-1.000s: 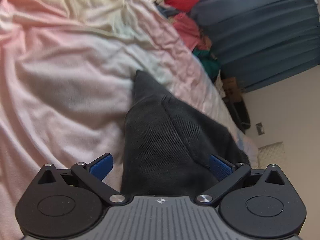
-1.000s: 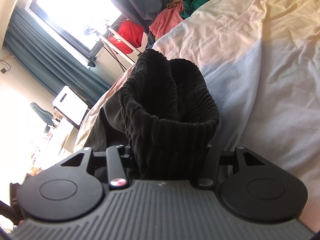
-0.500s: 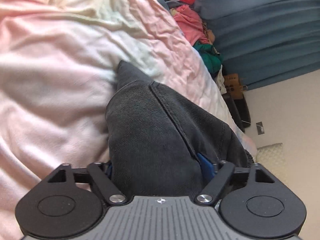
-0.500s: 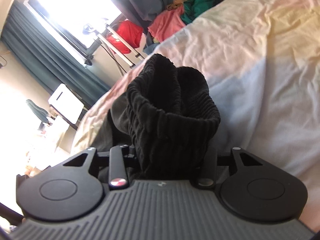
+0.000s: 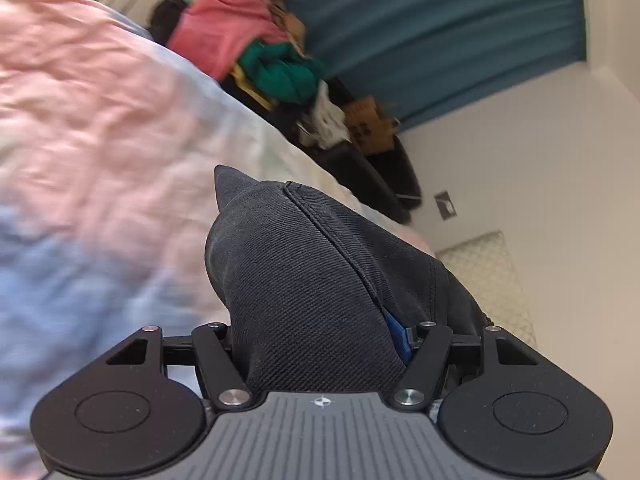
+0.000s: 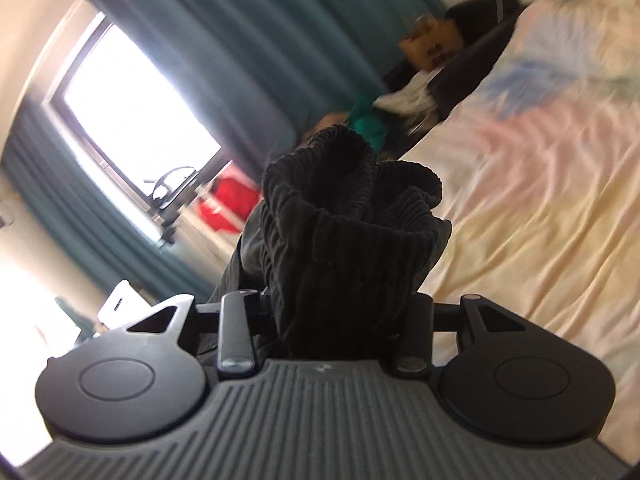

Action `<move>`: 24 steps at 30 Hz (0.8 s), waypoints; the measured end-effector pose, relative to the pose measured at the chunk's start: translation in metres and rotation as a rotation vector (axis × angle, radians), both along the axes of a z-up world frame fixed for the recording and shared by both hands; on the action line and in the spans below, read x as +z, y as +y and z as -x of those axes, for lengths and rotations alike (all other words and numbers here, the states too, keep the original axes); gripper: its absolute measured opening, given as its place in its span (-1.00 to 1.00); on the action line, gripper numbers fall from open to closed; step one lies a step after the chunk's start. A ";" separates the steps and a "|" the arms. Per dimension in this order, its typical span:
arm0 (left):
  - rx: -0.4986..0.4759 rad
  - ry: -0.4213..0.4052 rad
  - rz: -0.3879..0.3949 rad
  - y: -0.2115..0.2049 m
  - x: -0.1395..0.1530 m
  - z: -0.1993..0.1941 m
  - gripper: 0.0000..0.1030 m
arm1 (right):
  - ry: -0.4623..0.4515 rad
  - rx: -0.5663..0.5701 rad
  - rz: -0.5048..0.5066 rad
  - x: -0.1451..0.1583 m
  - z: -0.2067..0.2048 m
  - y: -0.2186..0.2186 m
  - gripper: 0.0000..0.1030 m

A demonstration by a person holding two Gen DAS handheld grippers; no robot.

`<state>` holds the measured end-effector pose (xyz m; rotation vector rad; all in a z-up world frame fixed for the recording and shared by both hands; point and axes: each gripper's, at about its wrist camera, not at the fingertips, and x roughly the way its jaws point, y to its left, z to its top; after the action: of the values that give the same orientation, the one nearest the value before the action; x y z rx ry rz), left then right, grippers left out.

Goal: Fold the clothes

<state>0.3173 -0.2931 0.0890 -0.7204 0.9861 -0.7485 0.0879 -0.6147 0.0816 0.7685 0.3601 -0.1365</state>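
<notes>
Dark cloth (image 5: 304, 280) is squeezed between the fingers of the left gripper (image 5: 316, 344), whose jaws are closing on it. Its seam is seen on top, and it is held up above the pink and blue bed sheet (image 5: 100, 140). A ribbed black part (image 6: 344, 232) is clamped in the right gripper (image 6: 340, 320), bunched up above the bed. Teal curtains (image 5: 420, 32) are seen behind.

Both cameras ride low behind their fingers, tight on dark cloth (image 5: 320, 280), looking slightly down across the bed (image 5: 100, 140); both catch the curtain (image 6: 240, 40) and clothes pile (image 5: 256, 48).
</notes>
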 end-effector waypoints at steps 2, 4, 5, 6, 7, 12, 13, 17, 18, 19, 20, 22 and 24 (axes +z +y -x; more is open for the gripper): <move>-0.041 0.017 0.013 -0.052 -0.014 -0.012 0.27 | 0.024 -0.055 0.010 0.000 -0.002 -0.039 -0.12; -0.080 0.041 0.019 -0.098 -0.031 -0.023 0.27 | 0.057 -0.101 0.025 -0.006 -0.005 -0.072 -0.12; -0.099 0.054 0.014 -0.116 -0.043 -0.027 0.27 | 0.075 -0.121 0.031 -0.011 -0.006 -0.086 -0.12; -0.120 0.066 0.006 -0.135 -0.056 -0.032 0.27 | 0.094 -0.136 0.029 -0.021 -0.007 -0.097 -0.12; -0.140 0.078 -0.009 -0.150 -0.070 -0.037 0.27 | 0.113 -0.151 0.026 -0.031 -0.008 -0.109 -0.12; -0.209 0.118 -0.106 -0.189 -0.138 -0.047 0.28 | 0.215 -0.185 -0.047 -0.102 -0.012 -0.146 -0.11; -0.221 0.121 -0.125 -0.193 -0.151 -0.048 0.30 | 0.232 -0.189 -0.078 -0.116 -0.010 -0.148 -0.12; -0.290 0.022 -0.204 -0.193 -0.183 -0.039 0.59 | 0.242 -0.229 -0.166 -0.158 0.014 -0.137 -0.09; -0.306 -0.010 -0.230 -0.191 -0.188 -0.034 0.66 | 0.242 -0.238 -0.185 -0.167 0.022 -0.132 -0.07; -0.319 -0.034 -0.241 -0.189 -0.191 -0.028 0.67 | 0.243 -0.247 -0.200 -0.177 0.030 -0.127 -0.05; -0.328 -0.050 -0.239 -0.186 -0.192 -0.021 0.67 | 0.245 -0.260 -0.205 -0.185 0.038 -0.120 -0.04; -0.334 -0.082 -0.243 -0.178 -0.191 -0.007 0.67 | 0.250 -0.286 -0.201 -0.201 0.052 -0.105 0.03; -0.338 -0.128 -0.304 -0.174 -0.179 0.008 0.80 | 0.274 -0.309 -0.177 -0.205 0.060 -0.092 0.19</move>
<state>0.3091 -0.4671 -0.0900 -0.2405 1.0874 -0.9003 0.0282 -0.7063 -0.1236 0.9815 0.5164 -0.5092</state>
